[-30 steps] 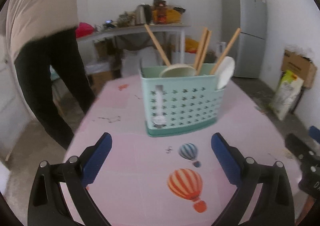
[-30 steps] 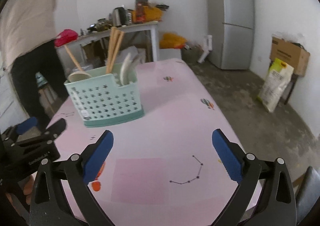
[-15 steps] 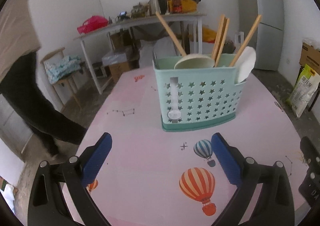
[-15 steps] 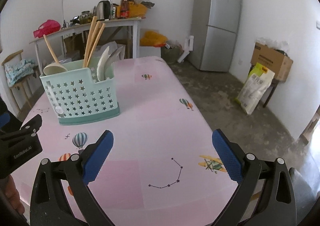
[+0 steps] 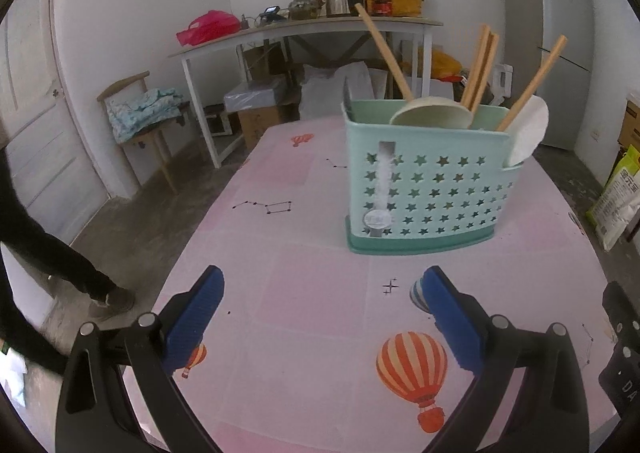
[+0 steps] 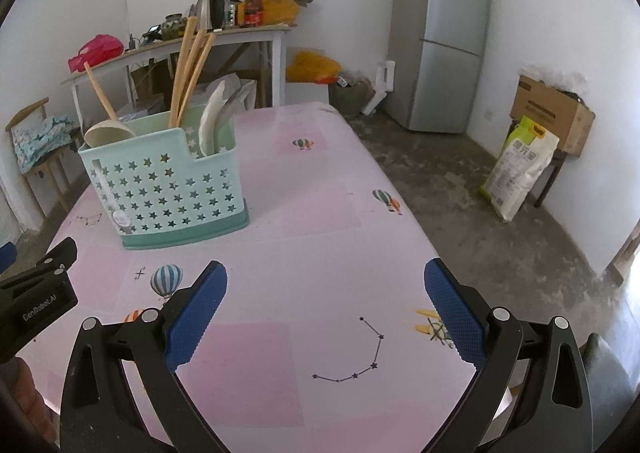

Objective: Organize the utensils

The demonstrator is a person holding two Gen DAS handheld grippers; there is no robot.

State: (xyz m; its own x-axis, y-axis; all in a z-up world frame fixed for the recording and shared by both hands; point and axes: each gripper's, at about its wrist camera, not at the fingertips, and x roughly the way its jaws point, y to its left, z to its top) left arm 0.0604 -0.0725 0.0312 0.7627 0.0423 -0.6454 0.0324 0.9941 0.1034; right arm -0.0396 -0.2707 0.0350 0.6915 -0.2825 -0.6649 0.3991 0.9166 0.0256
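Mint-green caddy (image 5: 428,189): a plastic utensil holder pierced with star cut-outs stands on the desk (image 5: 304,221), ahead of and slightly right of the left hand-held gripper (image 5: 318,309); ahead and well to the left of the right hand-held gripper (image 6: 326,301).
Left hand-held gripper: jaws spread wide, nothing between the ribbed blue pads, hovering over the desk.
Right hand-held gripper: also spread wide and empty; the body of the left tool juts in at its left edge.
Contents: a cream ladle (image 5: 430,115) with a wooden handle leans left in the taller compartment; a bundle of wooden chopsticks (image 5: 480,69) stands beside it; a white spoon (image 5: 528,133) on a wooden handle rests in the lower compartment on the right.
Desk surface: smooth pink cover printed with hot-air balloons (image 5: 412,367) and constellation lines.
Hard to make out: the utensils' lower ends are hidden inside the caddy; a pale label strip on its front is unreadable.
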